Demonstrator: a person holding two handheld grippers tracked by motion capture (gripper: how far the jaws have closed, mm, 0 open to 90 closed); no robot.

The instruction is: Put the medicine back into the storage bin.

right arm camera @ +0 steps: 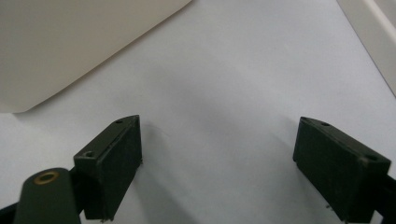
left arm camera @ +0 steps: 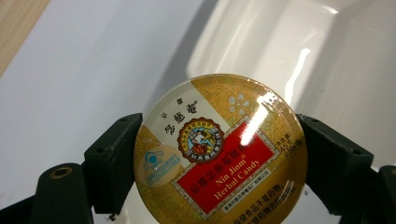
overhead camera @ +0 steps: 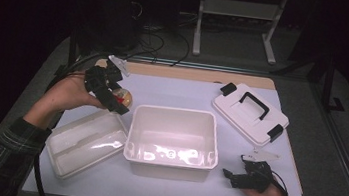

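I had the round candy tin (left arm camera: 219,154) clamped edge to edge in the left gripper (overhead camera: 119,100), its gold-and-red printed face turned toward that gripper's camera and a jaw pressed against each side of the rim. In the high view the tin hung in the air just off the far left corner of the open white bin (overhead camera: 172,142), above the table (overhead camera: 173,90) and beyond the shallow tray (overhead camera: 85,142) that lay against the bin's left wall.

As I judged it, the step in hand was to carry the tin over the bin's rim and set it inside. Doing that well meant keeping the squeeze steady, since a smooth round rim can slip or pivot between flat pads, clearing the near wall before lowering, and letting go only once the tin sat low in the bin.

My left forearm, in a plaid sleeve (overhead camera: 2,150), reached in from the lower left, wrist lifted, the gripper pointing toward the bin. The right gripper (overhead camera: 233,176) rested low on the table to the right of the bin, jaws spread wide with nothing between them, near the handled lid (overhead camera: 249,112) lying farther back.
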